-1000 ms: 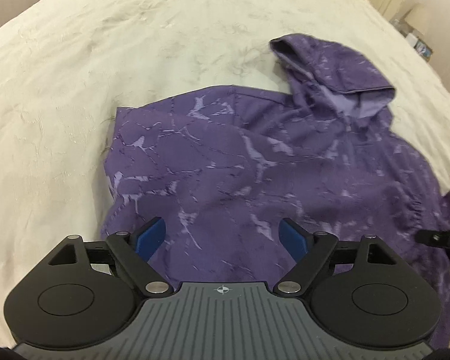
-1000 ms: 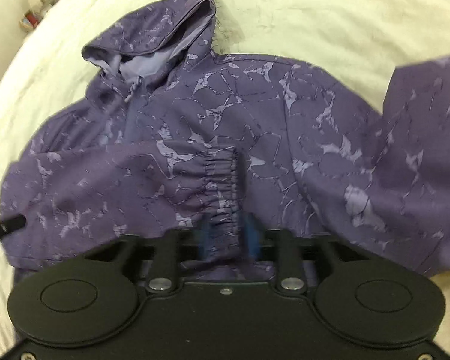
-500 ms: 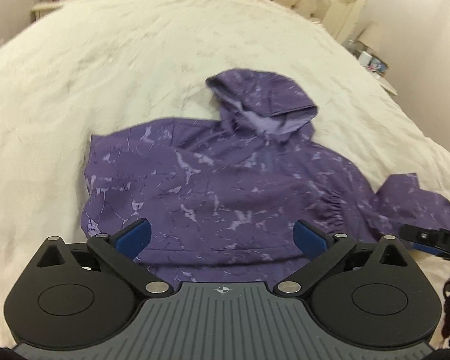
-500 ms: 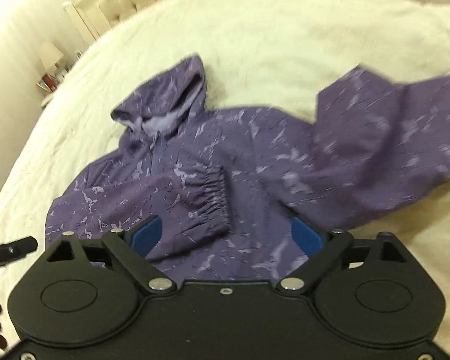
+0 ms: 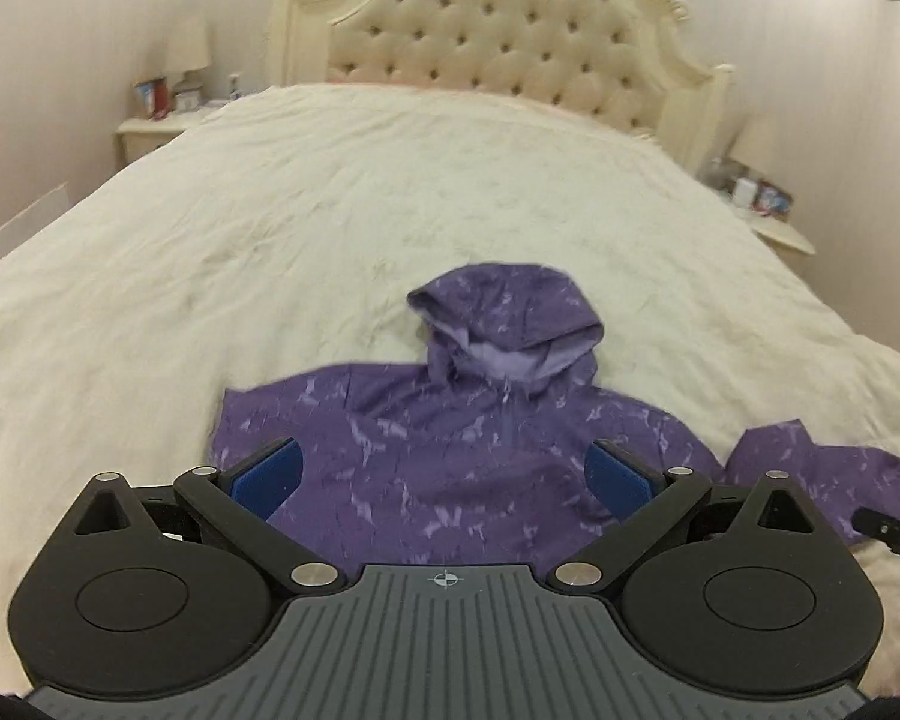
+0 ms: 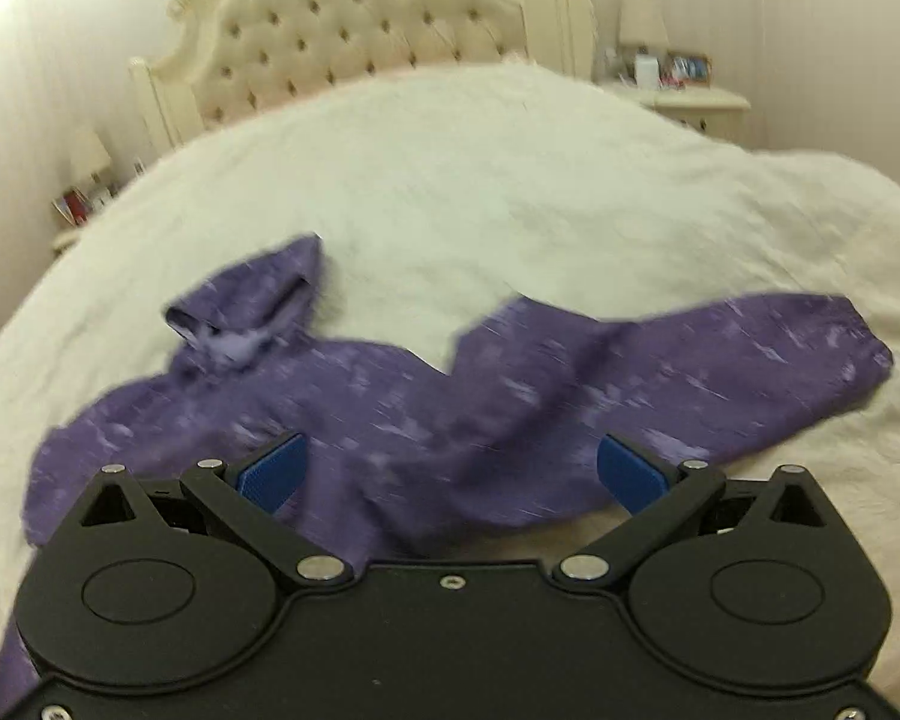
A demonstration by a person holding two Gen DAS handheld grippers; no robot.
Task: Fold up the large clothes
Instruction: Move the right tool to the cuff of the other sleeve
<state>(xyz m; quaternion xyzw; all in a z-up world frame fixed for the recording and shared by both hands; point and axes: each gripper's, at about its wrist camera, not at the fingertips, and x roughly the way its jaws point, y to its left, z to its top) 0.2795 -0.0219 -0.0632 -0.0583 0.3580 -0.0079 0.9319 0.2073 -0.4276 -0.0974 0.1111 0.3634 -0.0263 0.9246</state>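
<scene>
Purple and marbled, the hoodie lay flat on the cream bed, in the lower middle of the left wrist view, its hood pointing up the frame toward the tufted headboard. In the right wrist view one sleeve stretched out to the right of the frame, blurred. The left gripper had its blue fingers spread wide, with nothing pinched between them. The right gripper was likewise spread wide and empty above the cloth. A nightstand stood at upper left in the left wrist view.
</scene>
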